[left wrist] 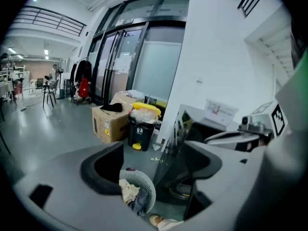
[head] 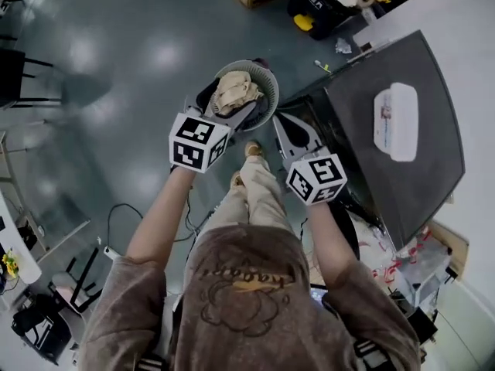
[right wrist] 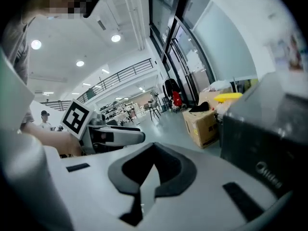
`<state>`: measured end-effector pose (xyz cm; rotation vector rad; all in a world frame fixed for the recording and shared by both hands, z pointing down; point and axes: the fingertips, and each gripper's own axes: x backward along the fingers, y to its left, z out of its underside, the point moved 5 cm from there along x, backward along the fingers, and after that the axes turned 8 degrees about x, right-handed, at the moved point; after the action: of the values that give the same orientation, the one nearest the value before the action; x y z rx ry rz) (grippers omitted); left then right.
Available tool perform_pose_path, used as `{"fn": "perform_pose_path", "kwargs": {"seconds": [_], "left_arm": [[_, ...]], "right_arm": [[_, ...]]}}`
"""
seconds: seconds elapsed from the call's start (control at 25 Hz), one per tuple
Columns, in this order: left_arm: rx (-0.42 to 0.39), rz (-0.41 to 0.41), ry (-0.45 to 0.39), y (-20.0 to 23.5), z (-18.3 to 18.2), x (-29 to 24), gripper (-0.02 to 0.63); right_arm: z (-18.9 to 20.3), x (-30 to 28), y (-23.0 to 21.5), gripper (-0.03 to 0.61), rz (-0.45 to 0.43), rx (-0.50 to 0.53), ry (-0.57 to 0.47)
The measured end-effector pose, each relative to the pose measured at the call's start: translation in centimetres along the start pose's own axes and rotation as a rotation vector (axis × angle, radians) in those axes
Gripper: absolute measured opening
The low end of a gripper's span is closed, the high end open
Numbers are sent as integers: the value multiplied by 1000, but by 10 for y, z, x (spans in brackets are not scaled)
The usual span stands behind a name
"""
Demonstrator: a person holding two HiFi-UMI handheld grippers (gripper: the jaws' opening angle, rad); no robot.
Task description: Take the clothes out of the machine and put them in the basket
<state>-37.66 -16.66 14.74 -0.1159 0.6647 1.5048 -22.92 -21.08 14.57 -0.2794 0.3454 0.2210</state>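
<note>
Only the head view takes in the whole setup: two grippers, one basket [head: 268, 79] and one machine [head: 387, 176]. The basket stands on the floor, holding a beige garment [head: 236, 91] on top of darker cloth. The left gripper [head: 224, 108] hangs above the basket. The machine, with one white object [head: 394, 120] lying on its dark top, is just right of the basket, and in this view the right gripper [head: 282, 122] sits between the basket and the machine.

The left gripper view adds what the head view cannot. Its two jaws stand well apart with nothing between them, and the basket shows through the gap well beneath, the beige piece beside a greyish one. Beyond the basket it shows one cardboard box [left wrist: 109, 121] and one black bin [left wrist: 140, 129] with a yellow lid.

The right gripper view does not catch the basket at all. It shows its own jaws closed tip to tip on nothing, with the machine's dark side close on the right and the same box beyond it.
</note>
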Motion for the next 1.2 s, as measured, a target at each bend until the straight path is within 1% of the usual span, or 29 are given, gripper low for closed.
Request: {"fn": "perform_pose_path", "kwargs": {"seconds": [0.12, 0.32, 0.48, 0.52, 0.6, 0.72, 0.96, 1.08, 1.2], "left_arm": [[-27, 41, -47, -37, -35, 33, 382], [-46, 126, -109, -94, -72, 80, 379], [-61, 170, -176, -134, -88, 104, 339], [-64, 177, -194, -143, -91, 110, 320], [-68, 185, -229, -158, -95, 119, 280], [-77, 174, -259, -174, -94, 129, 218], [-92, 131, -293, -191, -80, 136, 83], [-99, 116, -304, -194, -71, 139, 34], [-116, 98, -314, -192, -61, 143, 9]], "right_arm": [[-40, 29, 8, -3, 2, 40, -40], [-88, 82, 14, -3, 26, 92, -84], [-112, 126, 9, -3, 57, 133, -123], [-115, 136, 7, -3, 64, 139, -132], [-121, 153, 4, -2, 76, 147, -149], [-124, 174, 3, -3, 80, 159, -166], [-113, 206, -1, -3, 98, 150, -193], [-104, 217, -2, -2, 107, 136, -210], [-94, 222, 0, -2, 107, 130, -225]]}}
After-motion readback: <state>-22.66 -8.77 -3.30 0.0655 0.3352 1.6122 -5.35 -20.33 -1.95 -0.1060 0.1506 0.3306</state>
